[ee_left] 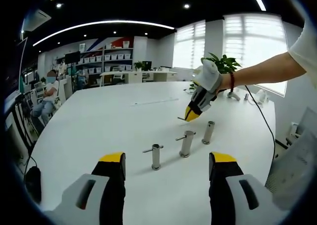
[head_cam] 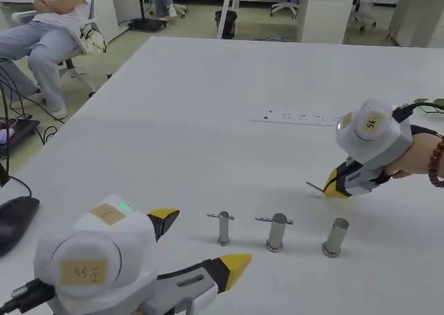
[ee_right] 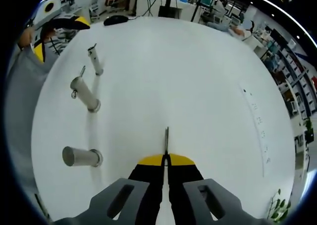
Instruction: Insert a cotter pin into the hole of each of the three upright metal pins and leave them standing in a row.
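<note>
Three upright metal pins stand in a row on the white table [head_cam: 208, 107]. The left pin [head_cam: 223, 228] and the middle pin [head_cam: 276, 232] each carry a cotter pin through the top. The right pin [head_cam: 336, 236] has none. My right gripper [head_cam: 331, 188] hovers just behind the right pin, shut on a cotter pin [head_cam: 316, 186] that sticks out past its tips [ee_right: 166, 136]. My left gripper [head_cam: 201, 242] stands open at the near left, in front of the left pin [ee_left: 156, 156], with nothing between its fingers [ee_left: 113, 160].
A white power strip [head_cam: 298, 118] lies farther back on the table. A black mouse [head_cam: 14, 218] sits at the left edge. A seated person [head_cam: 48, 23] and office chairs are beyond the table's far left.
</note>
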Demonstrator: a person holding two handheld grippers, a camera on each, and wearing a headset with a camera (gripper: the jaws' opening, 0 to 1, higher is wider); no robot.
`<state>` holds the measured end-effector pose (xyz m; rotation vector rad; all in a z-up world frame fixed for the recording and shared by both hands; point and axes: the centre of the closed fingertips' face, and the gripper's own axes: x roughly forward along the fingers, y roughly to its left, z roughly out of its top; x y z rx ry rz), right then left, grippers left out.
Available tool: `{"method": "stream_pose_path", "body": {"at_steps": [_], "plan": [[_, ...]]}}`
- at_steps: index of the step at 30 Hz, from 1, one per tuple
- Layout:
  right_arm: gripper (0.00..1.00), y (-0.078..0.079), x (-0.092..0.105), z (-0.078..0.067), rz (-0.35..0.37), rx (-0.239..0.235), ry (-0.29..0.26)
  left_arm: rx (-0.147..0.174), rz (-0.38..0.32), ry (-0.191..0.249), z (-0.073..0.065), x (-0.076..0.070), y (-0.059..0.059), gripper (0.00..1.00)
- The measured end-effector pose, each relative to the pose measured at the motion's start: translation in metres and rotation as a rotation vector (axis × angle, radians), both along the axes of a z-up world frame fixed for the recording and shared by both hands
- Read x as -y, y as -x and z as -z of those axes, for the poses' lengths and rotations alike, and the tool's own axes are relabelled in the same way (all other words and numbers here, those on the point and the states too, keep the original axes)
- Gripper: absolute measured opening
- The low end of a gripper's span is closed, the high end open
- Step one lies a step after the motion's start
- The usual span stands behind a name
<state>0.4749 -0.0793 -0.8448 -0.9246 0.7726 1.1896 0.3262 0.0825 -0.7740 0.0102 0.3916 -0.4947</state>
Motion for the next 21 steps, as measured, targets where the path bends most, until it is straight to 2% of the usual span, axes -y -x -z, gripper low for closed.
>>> {"method": "stream_pose_path", "body": {"at_steps": [11,21], "plan": [[0.02,0.018,-0.010,-0.034,-0.055,0.093,-0.051,-0.004,0.014,0.051,-0.013,0.008,-0.002,0.58],[0.02,0.043,-0.028,-0.064,-0.129,0.166,-0.102,-0.014,0.044,0.092,-0.025,0.021,-0.008,0.51]]}}
